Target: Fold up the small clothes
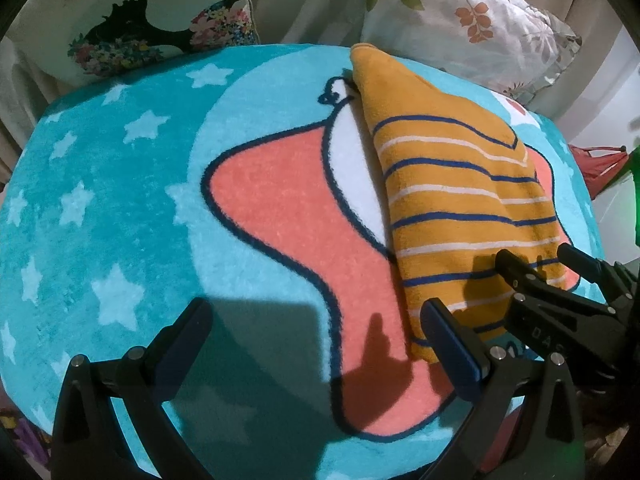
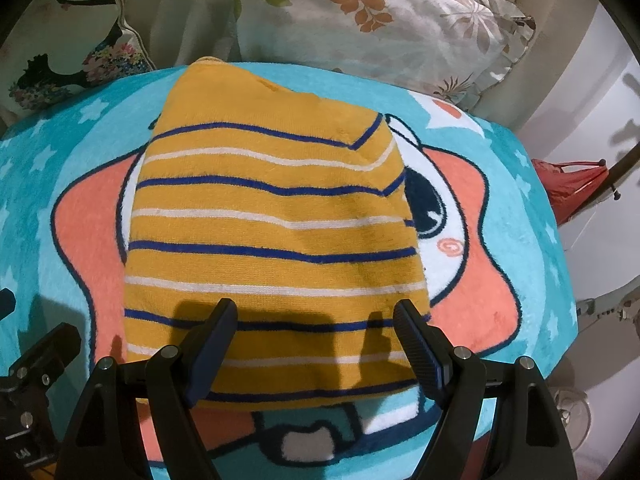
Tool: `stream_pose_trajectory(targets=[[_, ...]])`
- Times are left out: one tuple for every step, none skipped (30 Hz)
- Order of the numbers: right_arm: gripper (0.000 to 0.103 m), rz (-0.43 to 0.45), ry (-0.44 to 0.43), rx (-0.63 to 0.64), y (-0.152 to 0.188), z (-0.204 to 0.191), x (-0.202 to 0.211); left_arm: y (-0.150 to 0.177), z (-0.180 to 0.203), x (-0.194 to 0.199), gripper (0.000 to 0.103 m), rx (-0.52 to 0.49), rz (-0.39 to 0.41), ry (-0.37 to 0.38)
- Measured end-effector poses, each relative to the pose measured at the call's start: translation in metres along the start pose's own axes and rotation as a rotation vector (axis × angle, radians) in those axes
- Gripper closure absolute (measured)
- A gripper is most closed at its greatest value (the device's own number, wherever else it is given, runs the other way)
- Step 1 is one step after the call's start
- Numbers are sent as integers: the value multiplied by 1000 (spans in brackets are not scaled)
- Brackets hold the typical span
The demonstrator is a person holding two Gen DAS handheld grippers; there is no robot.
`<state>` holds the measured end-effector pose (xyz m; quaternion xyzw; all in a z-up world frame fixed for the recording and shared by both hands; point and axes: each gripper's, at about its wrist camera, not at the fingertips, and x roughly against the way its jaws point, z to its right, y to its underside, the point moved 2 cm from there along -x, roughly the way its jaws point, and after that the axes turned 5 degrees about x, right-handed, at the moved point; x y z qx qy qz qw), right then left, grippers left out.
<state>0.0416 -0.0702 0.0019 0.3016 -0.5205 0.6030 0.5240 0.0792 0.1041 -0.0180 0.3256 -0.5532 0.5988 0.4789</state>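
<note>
A small mustard-yellow garment (image 2: 272, 216) with blue and white stripes lies folded into a long narrow shape on a turquoise star-print blanket (image 2: 532, 240). My right gripper (image 2: 314, 314) hovers open over the garment's near end, its fingers wide apart and nothing pressed between them. In the left wrist view the same garment (image 1: 452, 184) lies to the right. My left gripper (image 1: 316, 316) stands open over the blanket (image 1: 80, 208) just left of the garment's near corner, gripping nothing. The right gripper (image 1: 536, 256) also shows there, over the garment's near end.
A leaf-print pillow (image 2: 392, 20) and a floral cushion (image 1: 136, 40) lie at the blanket's far edge. A red bag (image 2: 572, 188) sits beyond the right edge. The blanket carries a pink star cartoon figure (image 1: 288, 216).
</note>
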Motion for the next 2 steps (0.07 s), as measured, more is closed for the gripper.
stream_pose_trajectory(targets=[[19,-2,-1,1,0,-1,-1,-1,-1,0,0,0,0,2],[19,-4,-1,2,-1,-2,-2,-1,-2,-1,0,3,1,5]])
